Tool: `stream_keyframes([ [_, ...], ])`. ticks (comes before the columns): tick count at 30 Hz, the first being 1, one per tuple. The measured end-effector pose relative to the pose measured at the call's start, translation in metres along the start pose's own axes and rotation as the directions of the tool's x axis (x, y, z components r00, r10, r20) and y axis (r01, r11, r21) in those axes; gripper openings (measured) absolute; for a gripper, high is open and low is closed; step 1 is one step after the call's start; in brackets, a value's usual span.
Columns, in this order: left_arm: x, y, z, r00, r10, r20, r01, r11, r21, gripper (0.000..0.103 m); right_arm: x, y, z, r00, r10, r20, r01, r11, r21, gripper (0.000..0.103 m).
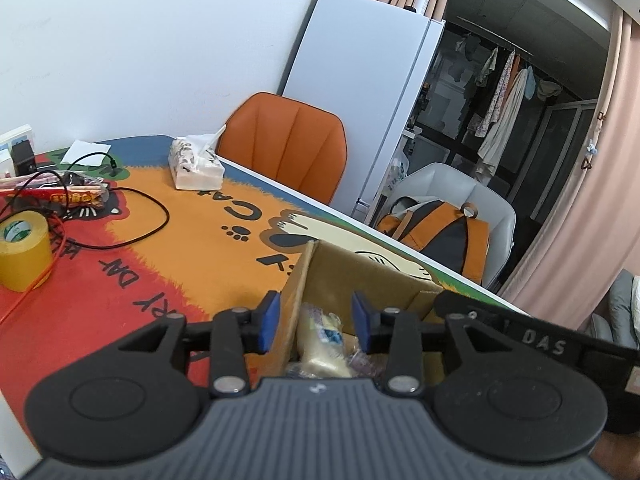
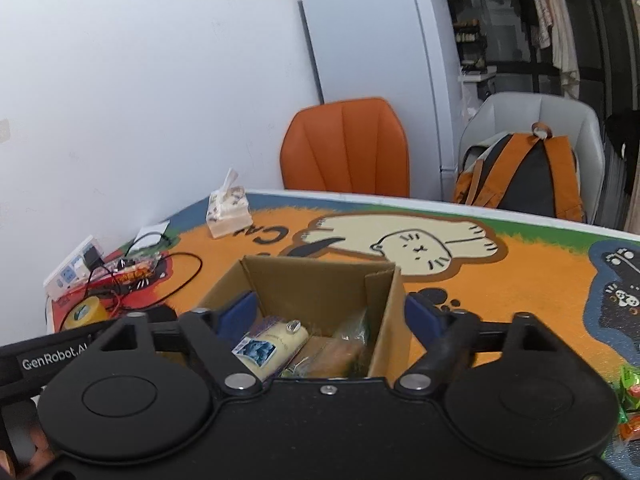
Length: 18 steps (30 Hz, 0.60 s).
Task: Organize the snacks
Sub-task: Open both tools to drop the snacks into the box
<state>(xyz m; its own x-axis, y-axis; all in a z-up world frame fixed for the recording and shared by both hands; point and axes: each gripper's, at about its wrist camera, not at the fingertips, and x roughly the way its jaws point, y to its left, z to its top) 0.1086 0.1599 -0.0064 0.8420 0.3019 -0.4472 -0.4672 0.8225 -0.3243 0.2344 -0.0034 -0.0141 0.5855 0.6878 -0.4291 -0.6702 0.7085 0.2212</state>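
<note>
An open cardboard box (image 2: 320, 284) stands on the cat-print table mat and holds several wrapped snacks, among them a pale yellow pack with a blue label (image 2: 272, 346) and an orange-brown pack (image 2: 336, 356). My right gripper (image 2: 332, 316) is wide open above the box, its blue pads outside the two side walls. My left gripper (image 1: 314, 320) is open and empty over the left wall of the same box (image 1: 360, 276), above the pale pack (image 1: 324, 340). Green and orange snack wrappers (image 2: 630, 400) lie on the mat at the far right.
A tissue box (image 2: 228, 212), a yellow tape roll (image 1: 24, 252), black and red cables (image 1: 132, 216), a red snack pack (image 1: 76, 196) and a power strip (image 2: 72, 268) sit at the table's left. An orange chair (image 2: 348, 148) and a grey chair with a backpack (image 2: 524, 172) stand behind.
</note>
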Motion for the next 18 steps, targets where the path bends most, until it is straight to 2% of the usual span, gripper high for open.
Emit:
stream_keyframes([
  [4, -0.002, -0.004, -0.005, 1.0, -0.005, -0.007, 0.005, 1.0, 0.005, 0.045, -0.01, -0.007, -0.002, 1.0, -0.004, 0.003, 0.004, 1.0, 0.015, 0.082],
  [9, -0.01, -0.011, -0.012, 1.0, -0.007, 0.008, 0.007, 1.0, 0.016, 0.071, -0.024, -0.019, -0.007, 1.0, -0.004, -0.001, 0.004, 0.999, 0.037, 0.082],
  [12, -0.015, -0.016, -0.015, 1.0, -0.008, 0.022, 0.007, 1.0, 0.02, 0.08, -0.03, -0.024, -0.013, 1.0, -0.007, -0.01, 0.008, 0.999, 0.039, 0.083],
  [18, -0.019, -0.026, -0.023, 1.0, -0.012, 0.012, 0.011, 0.999, 0.037, 0.086, -0.043, -0.034, -0.023, 1.0, -0.014, -0.026, 0.015, 0.999, 0.043, 0.087],
])
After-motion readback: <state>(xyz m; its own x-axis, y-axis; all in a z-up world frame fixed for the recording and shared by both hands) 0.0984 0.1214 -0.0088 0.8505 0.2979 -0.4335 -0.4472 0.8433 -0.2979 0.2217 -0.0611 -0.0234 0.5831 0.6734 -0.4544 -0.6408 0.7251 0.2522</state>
